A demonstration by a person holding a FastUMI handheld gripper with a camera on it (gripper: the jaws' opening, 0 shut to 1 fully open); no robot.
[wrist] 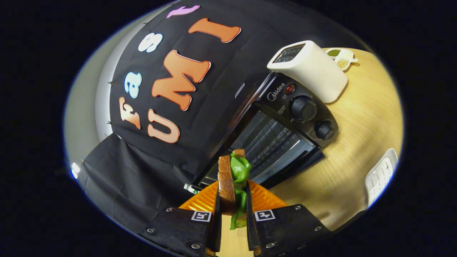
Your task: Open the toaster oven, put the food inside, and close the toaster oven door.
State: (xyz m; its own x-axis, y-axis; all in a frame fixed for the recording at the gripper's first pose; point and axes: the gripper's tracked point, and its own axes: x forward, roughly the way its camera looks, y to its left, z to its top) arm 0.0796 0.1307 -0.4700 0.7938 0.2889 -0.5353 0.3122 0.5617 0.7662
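While the sandwich (234, 182) sits clamped upright between my fingers, bread slice on one side and green lettuce bulging out the other, my gripper (232, 208) is closed narrow on it, both fingers pressing its faces. Just below and ahead of the fingers lies the orange plate (266, 200), which the food looks lifted clear of. Beyond that, the toaster oven (275, 139) stands with its door (285, 167) dropped open toward me and the wire rack (266, 141) showing inside the cavity.

I judge the step in hand to be carrying the food in. To do it well, I would keep the squeeze steady so the lettuce does not slip out, level my tilted wrist, and travel forward above the open door's edge rather than across it, aiming for the middle of the rack before I loosen. Farther beyond, off to the side of the oven's knobs (303, 108), a white toaster (310, 69) rests on the wooden table (357, 117); I should stay well away from it.
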